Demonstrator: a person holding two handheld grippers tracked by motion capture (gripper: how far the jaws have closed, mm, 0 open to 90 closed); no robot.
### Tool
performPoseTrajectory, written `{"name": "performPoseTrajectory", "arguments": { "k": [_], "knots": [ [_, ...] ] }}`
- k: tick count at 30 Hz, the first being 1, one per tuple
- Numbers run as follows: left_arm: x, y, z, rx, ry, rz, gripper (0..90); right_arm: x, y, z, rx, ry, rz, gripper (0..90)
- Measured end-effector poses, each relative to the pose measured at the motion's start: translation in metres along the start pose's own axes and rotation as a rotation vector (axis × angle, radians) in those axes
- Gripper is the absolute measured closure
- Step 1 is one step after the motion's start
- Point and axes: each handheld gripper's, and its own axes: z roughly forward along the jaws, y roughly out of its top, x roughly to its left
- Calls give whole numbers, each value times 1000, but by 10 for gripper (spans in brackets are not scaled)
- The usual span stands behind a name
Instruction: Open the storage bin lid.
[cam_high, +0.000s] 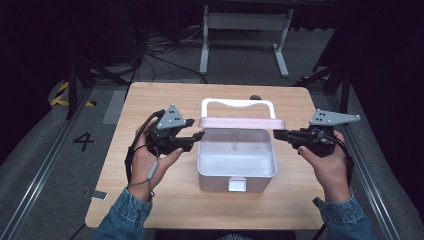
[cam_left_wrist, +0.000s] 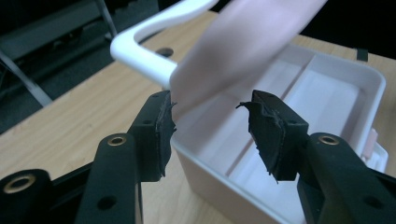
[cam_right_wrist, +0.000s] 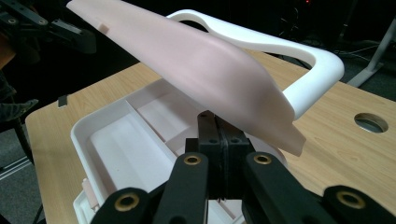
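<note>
One white box (cam_high: 236, 162) sits mid-table (cam_high: 165, 202), its one pink lid (cam_high: 242, 122) raised, one white handle (cam_high: 238, 104) behind it. Two grippers flank it. The left gripper (cam_high: 199, 135) is at the lid's left end, jaws parted and gripping nothing. The right gripper (cam_high: 276, 134), at the box's right rim, has its jaws clenched together – empty. The left gripper view blurs the lid; the right gripper view shows the inner dividers (cam_right_wrist: 140, 128), the box's near end cut off.

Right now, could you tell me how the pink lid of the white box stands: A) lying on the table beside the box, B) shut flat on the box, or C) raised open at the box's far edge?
C: the pink lid stands raised along the far edge of the white box, whose divided inside lies open to view.
</note>
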Motion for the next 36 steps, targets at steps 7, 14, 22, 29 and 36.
{"name": "performPoseTrajectory", "arguments": {
  "k": [7,14,22,29,36],
  "knots": [
    [-3,5,10,4,4,1,479,0,-1,-1,-5,10,8,898],
    [1,8,15,-8,1,-1,482,-1,0,0,-7,13,17,896],
    [3,10,20,-29,0,-2,482,-1,0,1,-5,17,15,893],
    [5,14,27,-47,16,10,527,-1,0,1,-6,17,15,893],
    [6,16,28,-53,37,30,598,-2,-1,-1,-8,15,16,866]
  ]
}}
